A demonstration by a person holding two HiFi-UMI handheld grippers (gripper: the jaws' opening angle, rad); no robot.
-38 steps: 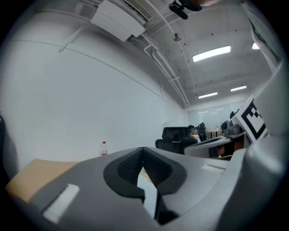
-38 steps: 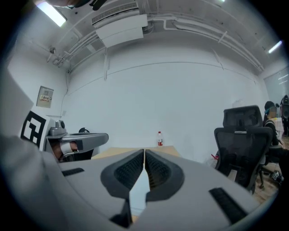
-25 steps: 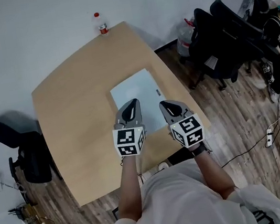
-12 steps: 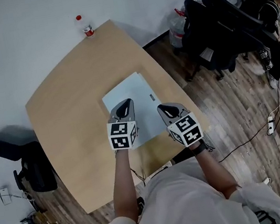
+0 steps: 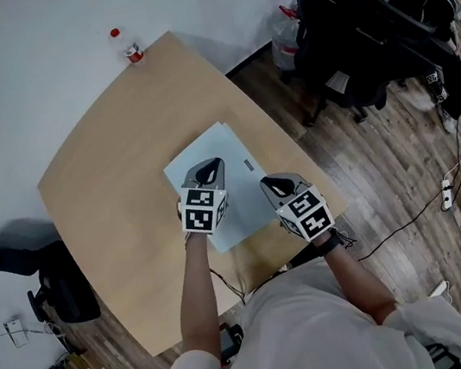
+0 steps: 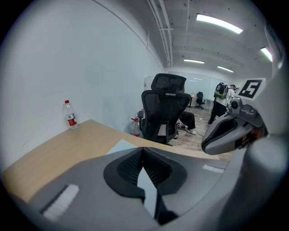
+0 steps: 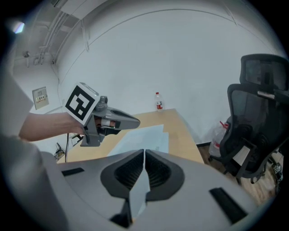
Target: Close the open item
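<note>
Pale blue item (image 5: 231, 149) flat on wooden table (image 5: 110, 199).

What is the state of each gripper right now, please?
Left gripper: closed, holding nothing.
Right gripper: closed, holding nothing.

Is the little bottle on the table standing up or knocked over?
Standing up. The bottle stands upright near the table's far edge, its red cap on top.

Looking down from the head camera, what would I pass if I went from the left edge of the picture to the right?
Lone black chair → water bottle → left gripper → right gripper → cluster of black office chairs.
</note>
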